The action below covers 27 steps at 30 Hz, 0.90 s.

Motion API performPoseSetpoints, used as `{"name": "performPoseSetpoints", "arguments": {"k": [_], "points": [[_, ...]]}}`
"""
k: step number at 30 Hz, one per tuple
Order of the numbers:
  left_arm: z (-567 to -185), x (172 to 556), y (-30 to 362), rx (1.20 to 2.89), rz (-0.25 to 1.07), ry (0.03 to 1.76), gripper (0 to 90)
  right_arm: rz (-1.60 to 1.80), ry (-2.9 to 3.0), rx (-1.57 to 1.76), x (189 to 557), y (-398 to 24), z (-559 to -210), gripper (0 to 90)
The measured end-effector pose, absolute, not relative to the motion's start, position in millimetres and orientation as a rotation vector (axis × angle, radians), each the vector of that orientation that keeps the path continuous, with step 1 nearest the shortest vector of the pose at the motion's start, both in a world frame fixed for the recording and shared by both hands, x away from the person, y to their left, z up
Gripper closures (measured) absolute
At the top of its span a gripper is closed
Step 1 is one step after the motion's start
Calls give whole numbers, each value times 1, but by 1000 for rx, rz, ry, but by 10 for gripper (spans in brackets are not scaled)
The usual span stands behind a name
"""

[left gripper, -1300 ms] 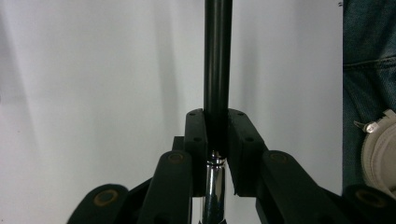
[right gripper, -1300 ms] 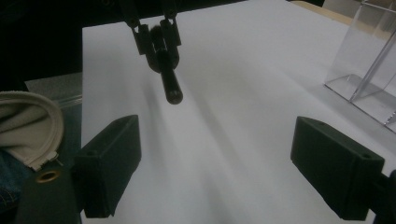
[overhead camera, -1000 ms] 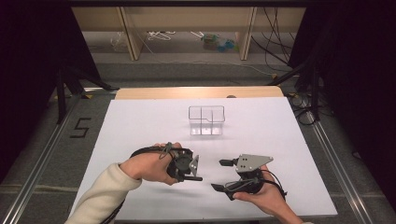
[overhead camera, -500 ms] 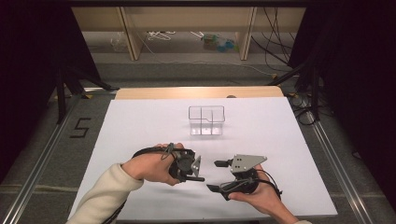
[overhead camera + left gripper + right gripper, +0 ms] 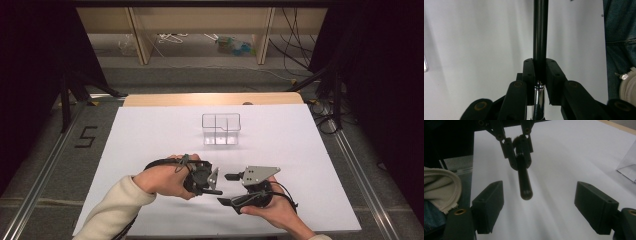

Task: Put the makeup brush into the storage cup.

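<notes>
Near edge of the white table (image 5: pixel 150 130): left gripper (image 5: pixel 214 181) clamped on a slim black-handled brush (image 5: pixel 523 180), jaws shut tight on the join between black handle and chrome ferrule, seen plainly in the left gripper view (image 5: pixel 540 37); handle end points toward the right gripper (image 5: pixel 231 189), whose jaws stand wide apart, pads (image 5: pixel 489 205) flanking the handle tip without touching it.

Changed over the last second: right gripper has slid leftward toward the left one; gap between the two closed; left gripper has held nearly still. Reading: a hand-over of the brush is being lined up, right gripper set to take the free handle end; grasp not yet made.

Farther, toward the table's middle: clear divided organiser box (image 5: pixel 221 129), apparently empty, well apart from both grippers; likely destination, a guess only.

Hard to make out: brush head, a dark tuft barely visible behind the left jaws in the right gripper view; box compartments, transparent walls blurring together; box corner cut off at the right gripper view's edge.
</notes>
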<state>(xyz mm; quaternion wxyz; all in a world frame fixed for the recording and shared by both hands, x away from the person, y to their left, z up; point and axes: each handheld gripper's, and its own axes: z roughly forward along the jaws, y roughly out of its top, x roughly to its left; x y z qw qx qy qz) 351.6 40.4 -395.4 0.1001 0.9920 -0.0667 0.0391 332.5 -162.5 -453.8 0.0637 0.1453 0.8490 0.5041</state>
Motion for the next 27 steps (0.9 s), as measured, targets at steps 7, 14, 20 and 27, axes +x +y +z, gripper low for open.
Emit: {"name": "performPoseSetpoints", "arguments": {"k": [7, 14, 20, 27], "points": [[-394, 350, 36, 2914, 148, -198, 789, 1510, 2567, 426, 333, -159, -454, 293], [-394, 349, 32, 2883, 149, -229, 789, 1514, 2572, 401, 333, -155, -455, 363], [-394, 348, 30, 2874, 157, -237, 789, 1502, 2584, 368, 332, -153, -455, 458], [-393, 347, 28, 2866, 174, -245, 788, 1511, 2583, 333, 331, -151, -455, 584]]}}
